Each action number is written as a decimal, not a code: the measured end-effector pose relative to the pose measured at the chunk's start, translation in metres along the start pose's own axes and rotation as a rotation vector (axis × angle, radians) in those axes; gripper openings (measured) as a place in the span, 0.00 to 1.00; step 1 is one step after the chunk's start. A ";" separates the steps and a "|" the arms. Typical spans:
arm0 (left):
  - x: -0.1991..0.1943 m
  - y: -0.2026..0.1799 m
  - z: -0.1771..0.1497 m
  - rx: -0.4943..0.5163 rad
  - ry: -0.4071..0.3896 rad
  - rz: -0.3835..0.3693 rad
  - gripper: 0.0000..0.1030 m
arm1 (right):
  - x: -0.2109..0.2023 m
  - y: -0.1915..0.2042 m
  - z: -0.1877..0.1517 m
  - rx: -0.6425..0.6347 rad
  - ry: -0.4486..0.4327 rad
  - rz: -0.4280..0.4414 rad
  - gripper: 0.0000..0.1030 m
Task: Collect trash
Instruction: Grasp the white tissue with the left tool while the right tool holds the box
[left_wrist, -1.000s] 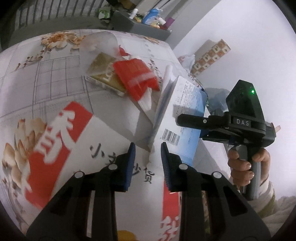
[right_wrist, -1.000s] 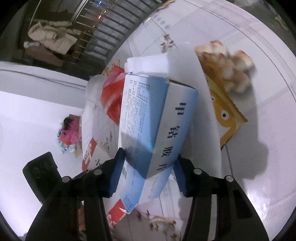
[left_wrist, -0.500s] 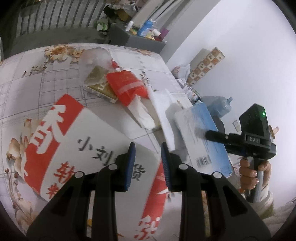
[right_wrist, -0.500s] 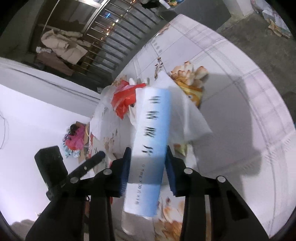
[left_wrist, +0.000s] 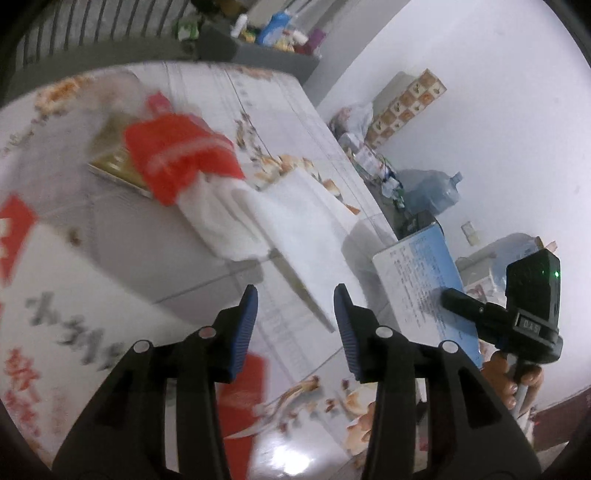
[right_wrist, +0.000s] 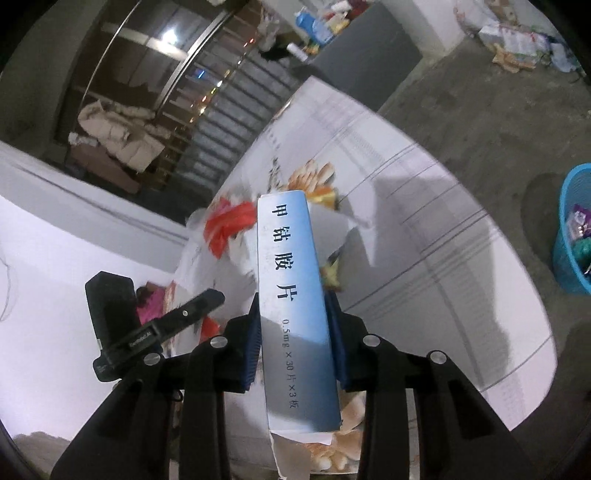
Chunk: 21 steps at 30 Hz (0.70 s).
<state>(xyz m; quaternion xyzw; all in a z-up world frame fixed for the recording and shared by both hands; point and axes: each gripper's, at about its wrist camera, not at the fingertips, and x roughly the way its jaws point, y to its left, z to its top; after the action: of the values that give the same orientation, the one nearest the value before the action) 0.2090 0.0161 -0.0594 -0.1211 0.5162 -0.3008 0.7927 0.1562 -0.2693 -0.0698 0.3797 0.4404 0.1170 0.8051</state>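
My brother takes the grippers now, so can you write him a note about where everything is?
Right gripper: clamped on the blue medicine box, lifted above the table.
Left gripper: jaws have just been opening, nothing between them.
Left on the table: red plastic bag, white paper, red-and-white printed bag.
Blue basket on the floor already holds wrappers; the box probably goes there next.

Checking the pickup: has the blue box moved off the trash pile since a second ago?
Yes. The blue box, clamped in the right tongs, has lifted away from the red bag.
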 end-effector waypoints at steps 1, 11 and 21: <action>0.005 -0.001 0.001 -0.007 0.012 -0.003 0.39 | 0.000 -0.001 0.001 -0.012 -0.011 -0.034 0.31; 0.052 -0.013 0.005 -0.070 0.084 0.005 0.39 | 0.002 -0.013 0.000 -0.013 -0.012 -0.080 0.31; 0.062 -0.024 0.009 -0.027 0.040 0.032 0.26 | -0.002 -0.020 -0.003 0.002 -0.018 -0.054 0.31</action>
<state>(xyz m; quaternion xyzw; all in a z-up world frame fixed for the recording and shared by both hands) 0.2259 -0.0412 -0.0893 -0.1175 0.5377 -0.2832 0.7854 0.1498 -0.2825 -0.0844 0.3696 0.4435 0.0916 0.8114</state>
